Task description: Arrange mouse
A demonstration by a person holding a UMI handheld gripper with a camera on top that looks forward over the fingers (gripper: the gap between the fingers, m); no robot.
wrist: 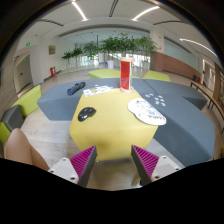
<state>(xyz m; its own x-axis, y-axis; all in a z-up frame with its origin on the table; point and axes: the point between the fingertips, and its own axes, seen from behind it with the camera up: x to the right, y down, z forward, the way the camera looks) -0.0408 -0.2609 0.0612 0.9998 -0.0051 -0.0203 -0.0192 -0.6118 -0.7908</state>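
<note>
A black mouse (87,114) lies on the left part of a yellow table (110,130), well beyond my fingers. A white patterned mouse pad (147,111) lies on the table's right side, overhanging its edge. A red upright can or bottle (125,75) stands at the far end of the table. My gripper (114,163) is open and empty, its magenta pads (83,159) apart, held back from the table's near edge.
A grey table (75,90) with a dark object stands to the far left, another grey table (180,100) to the right. Papers (98,91) lie at the yellow table's far side. Green seats (28,100) are at left; plants (110,46) line the back.
</note>
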